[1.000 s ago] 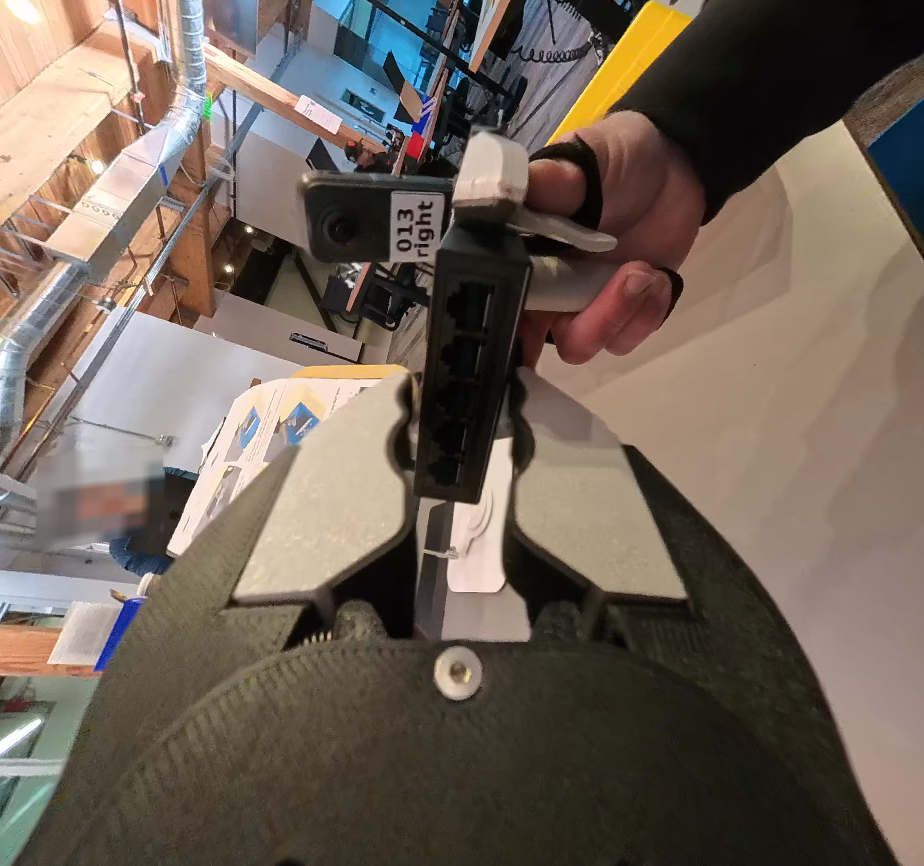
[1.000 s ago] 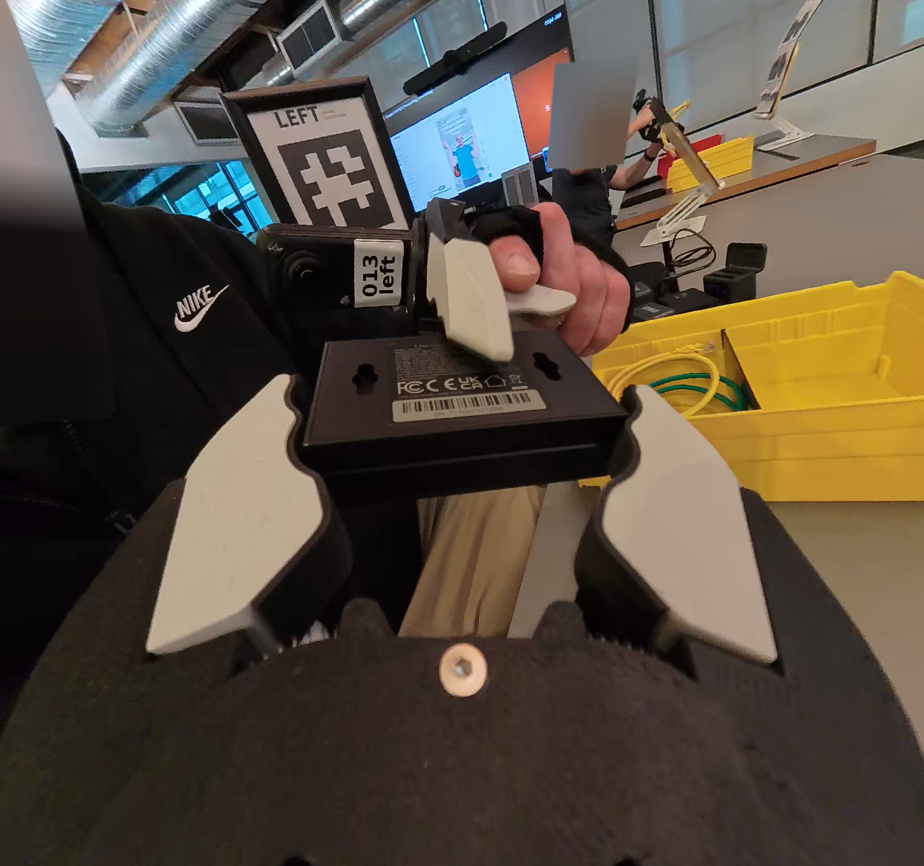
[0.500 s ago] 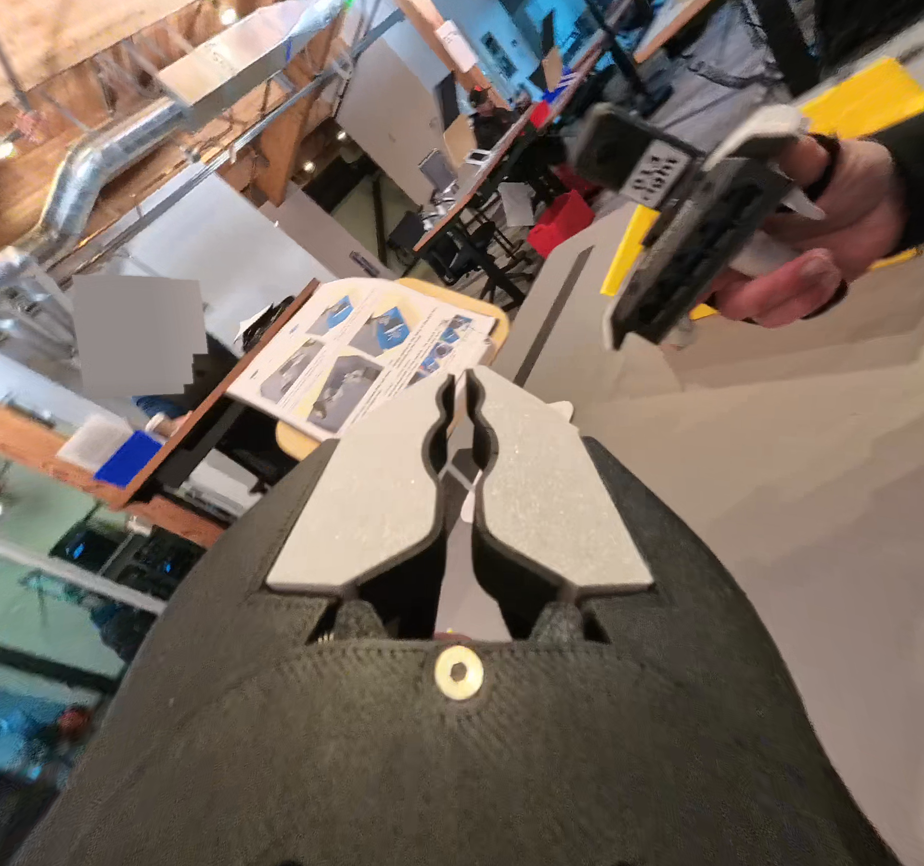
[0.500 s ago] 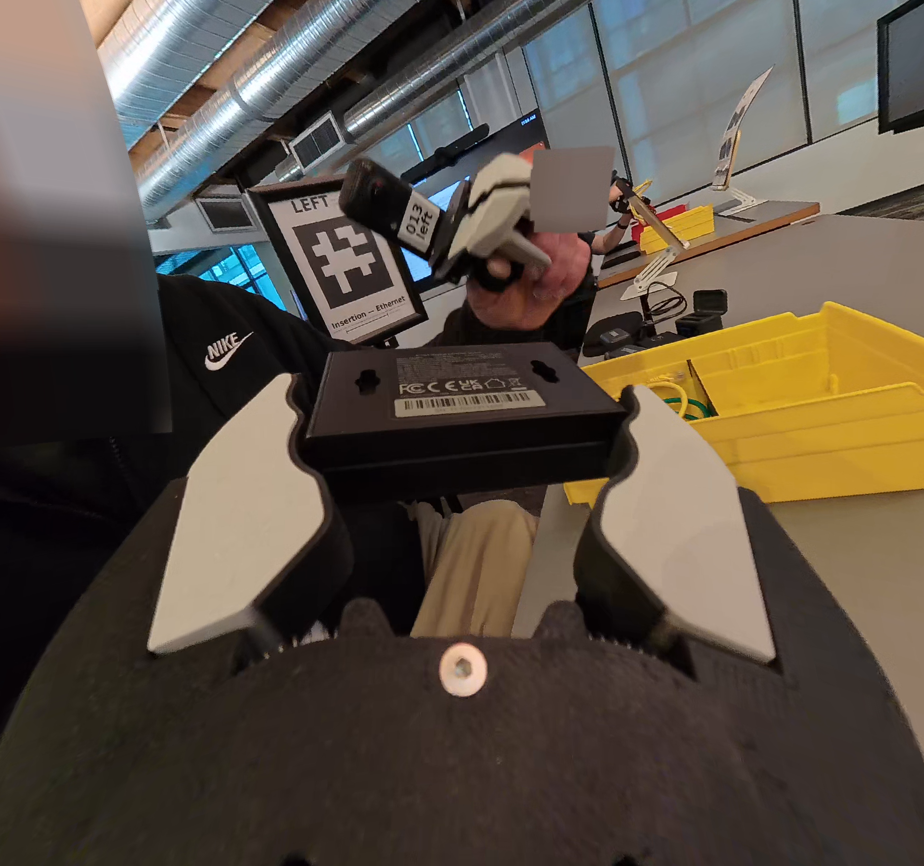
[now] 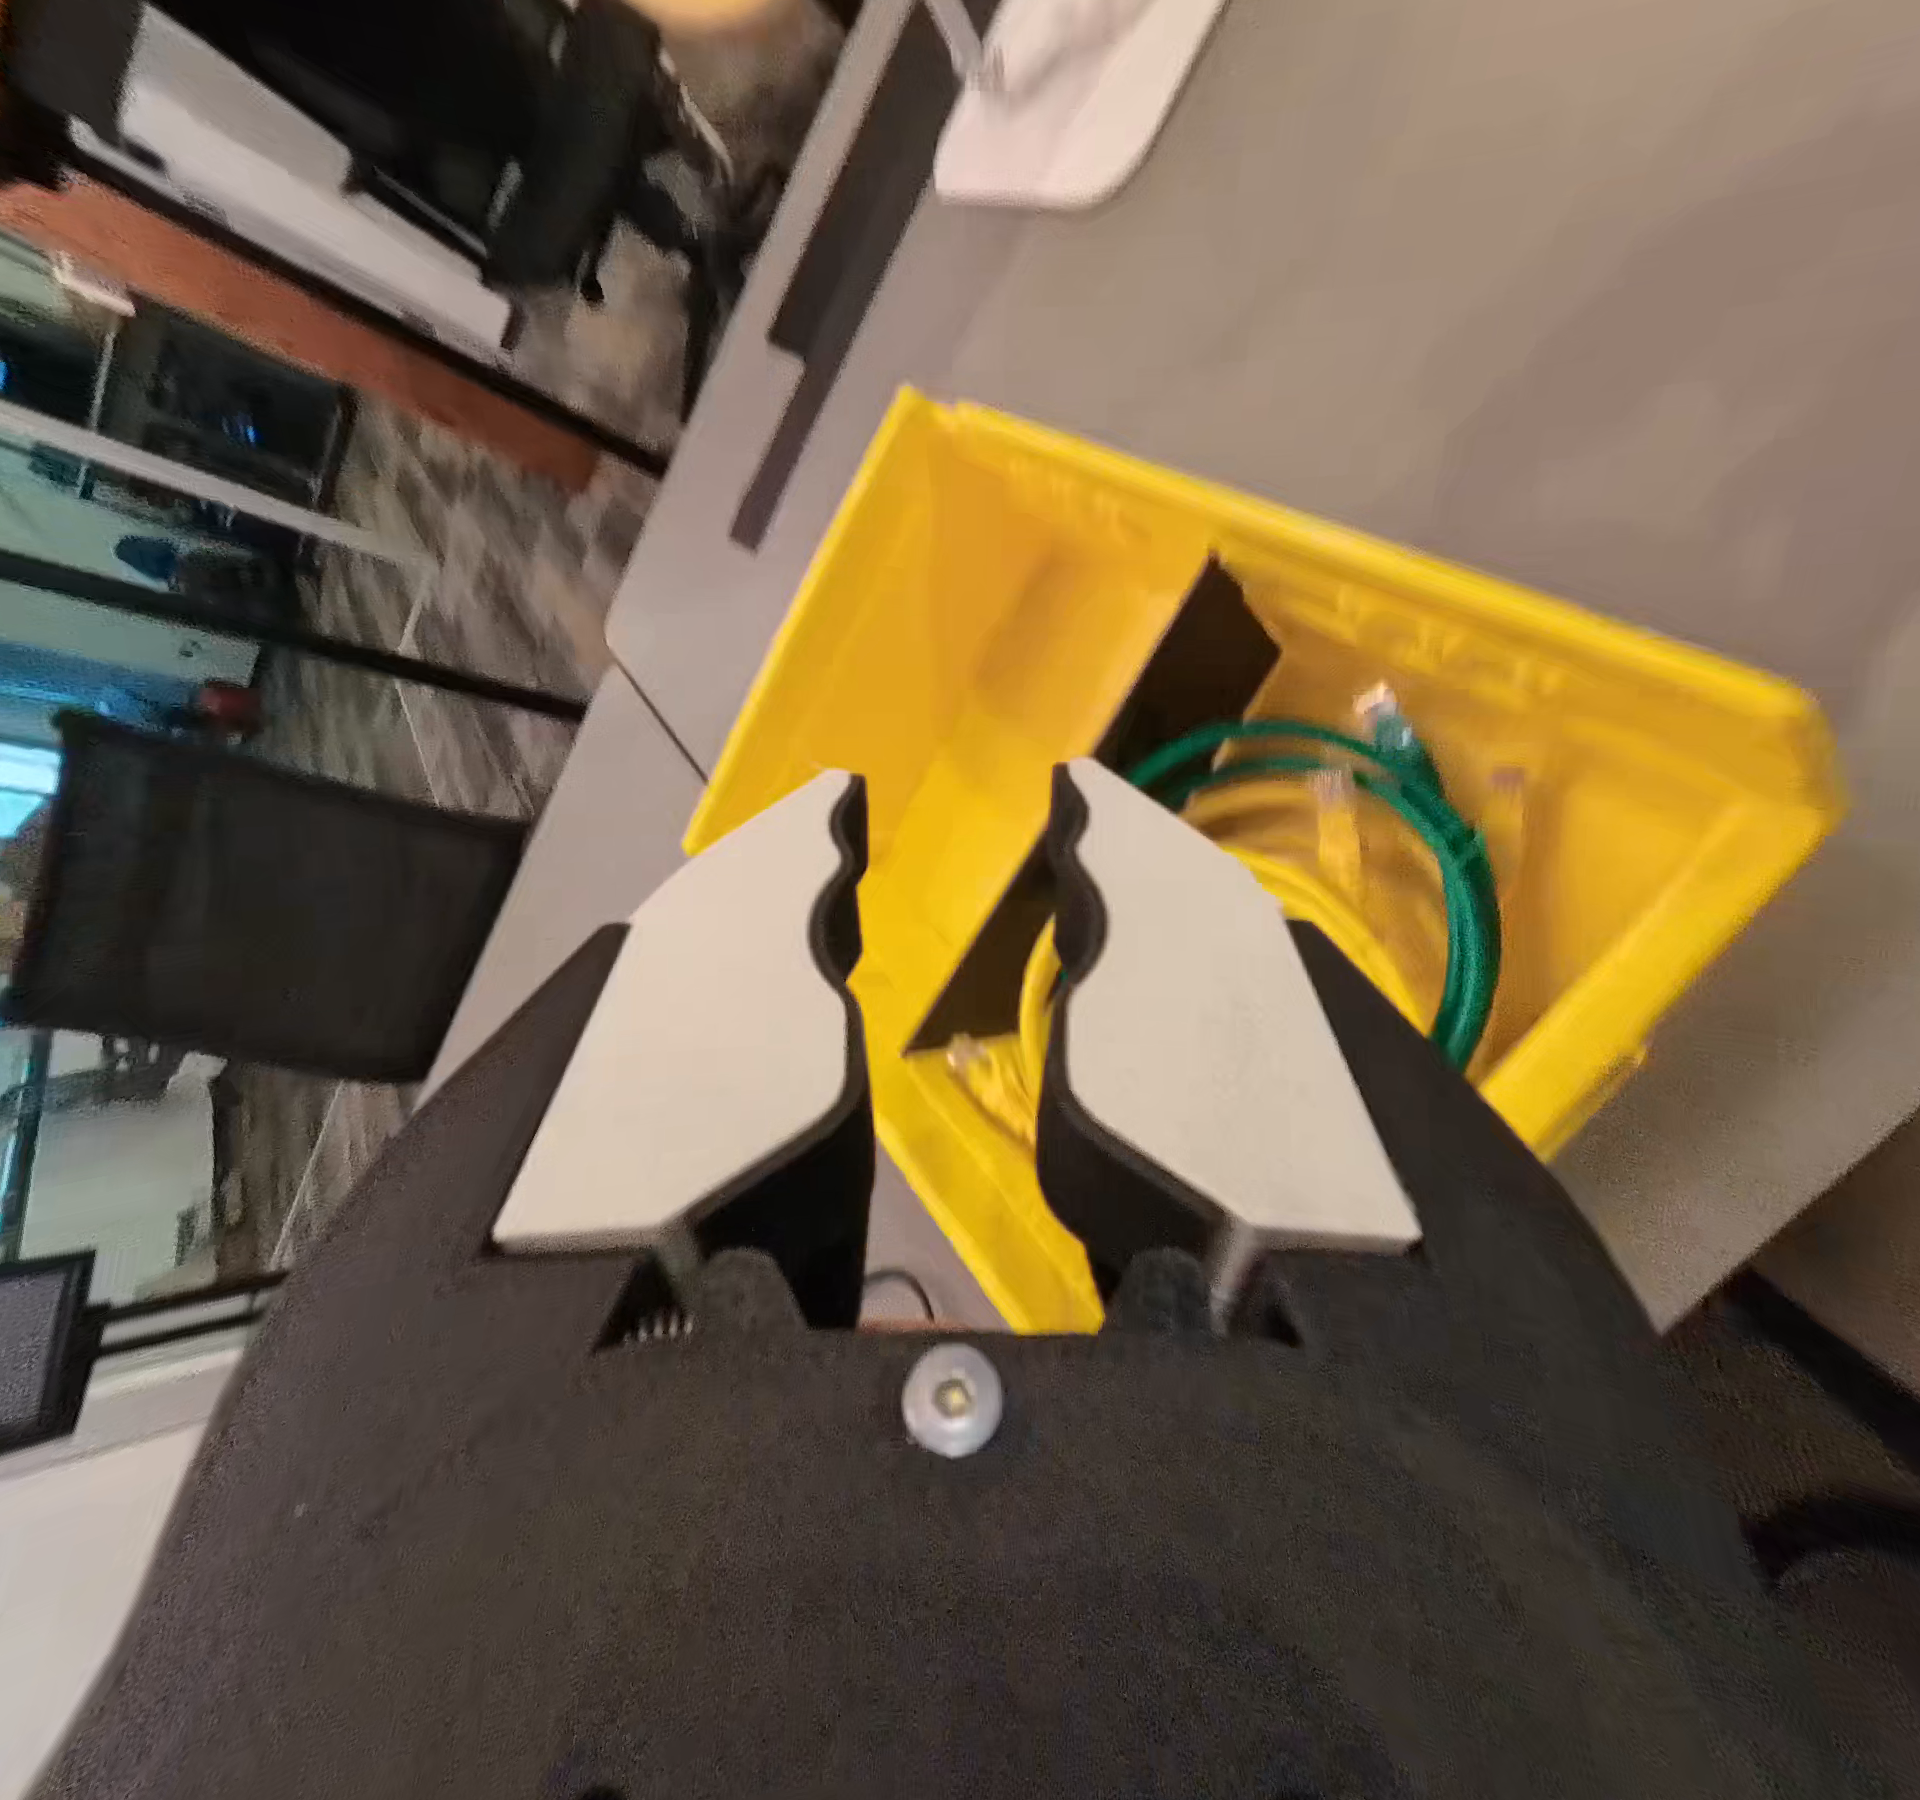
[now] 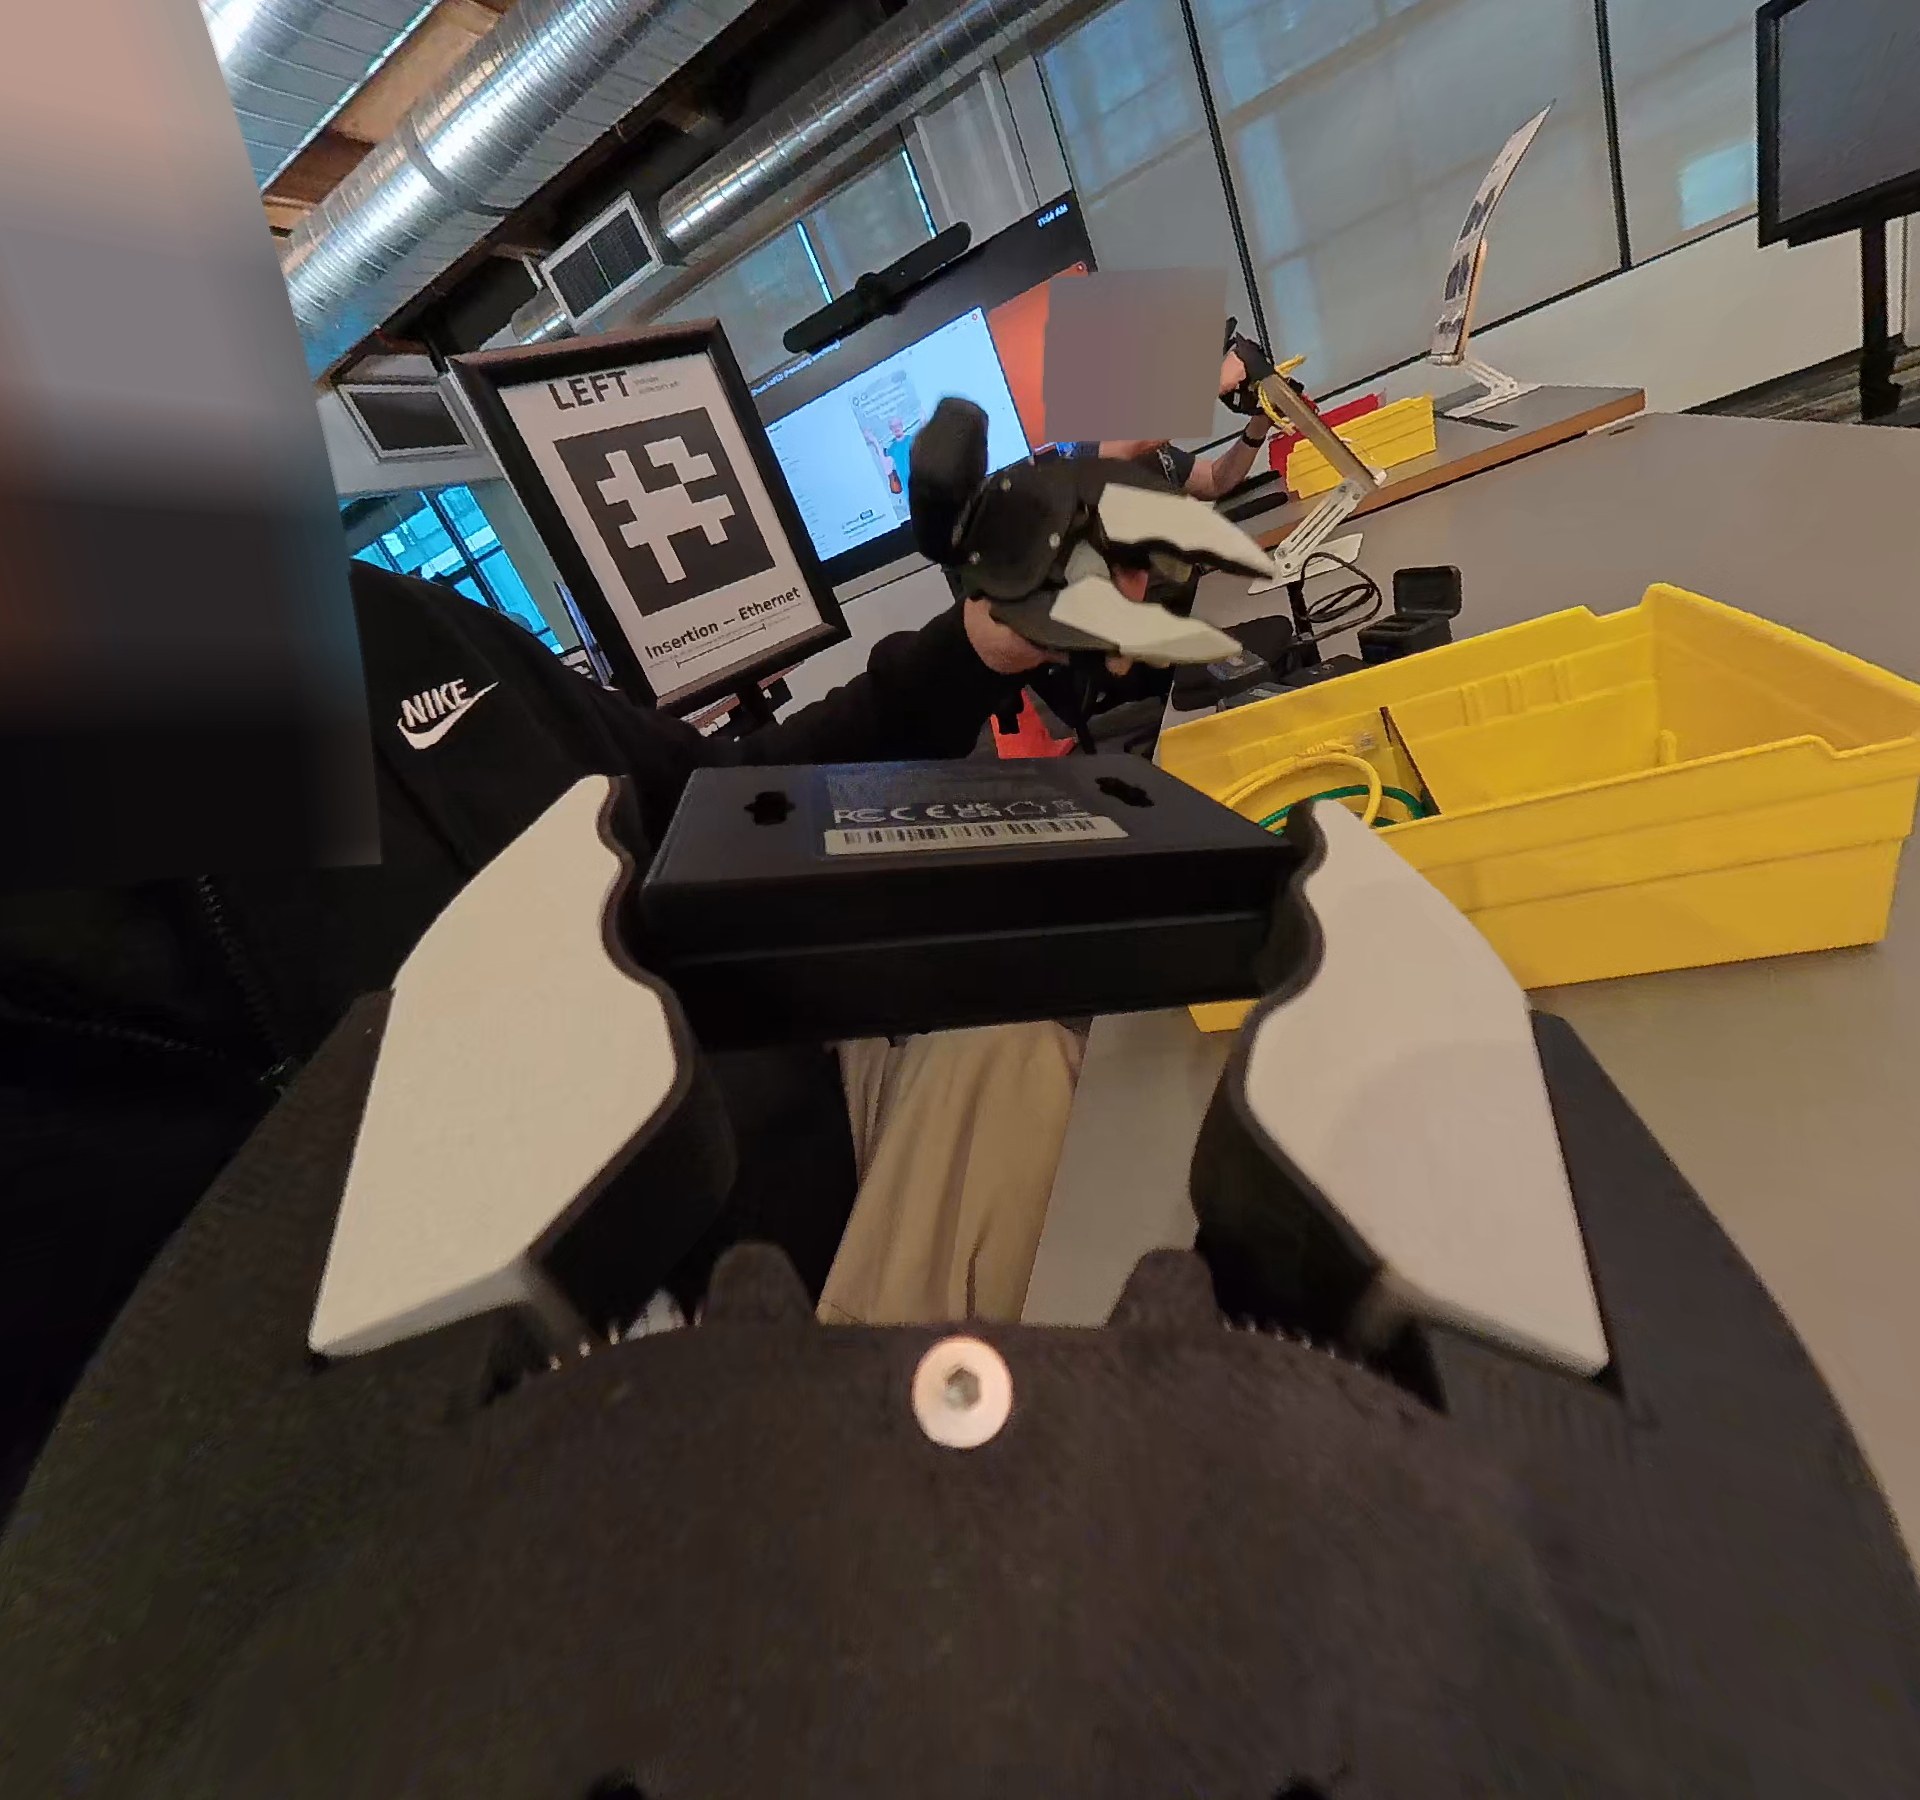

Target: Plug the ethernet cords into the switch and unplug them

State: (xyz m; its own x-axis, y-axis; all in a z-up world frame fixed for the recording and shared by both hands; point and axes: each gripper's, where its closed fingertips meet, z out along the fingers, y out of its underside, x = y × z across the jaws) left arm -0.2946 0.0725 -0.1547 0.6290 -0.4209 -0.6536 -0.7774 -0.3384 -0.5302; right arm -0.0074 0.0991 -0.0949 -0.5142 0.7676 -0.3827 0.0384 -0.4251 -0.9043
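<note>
My right gripper [image 6: 961, 841] is shut on the black switch [image 6: 956, 909], gripping its two short ends and holding it in the air, label side up, over the person's lap. My left gripper [image 5: 956, 815] is open and empty, above the yellow bin [image 5: 1621, 670]; it also shows in the right wrist view [image 6: 1252, 602], jaws apart, above the bin's near corner. The bin [image 6: 1558, 877] holds a coiled yellow ethernet cord [image 5: 1340, 877] and a green ethernet cord [image 5: 1470, 929] in one compartment, beside a dark divider [image 5: 1184, 670]. The cords also show in the right wrist view [image 6: 1325, 782].
The bin sits on a grey table [image 6: 1714, 1075] near its front edge. A framed marker sign [image 6: 665, 514] stands behind on the left. Black boxes and cables [image 6: 1403, 607] lie beyond the bin. A white flat object [image 5: 1081, 57] lies farther along the table. A person works at a far table. Some 30 cm of space lies between my two pairs of fingers.
My left gripper let go of the switch, swung away toward the yellow bin and opened its jaws. The right gripper kept hold of the switch and lowered a little.
</note>
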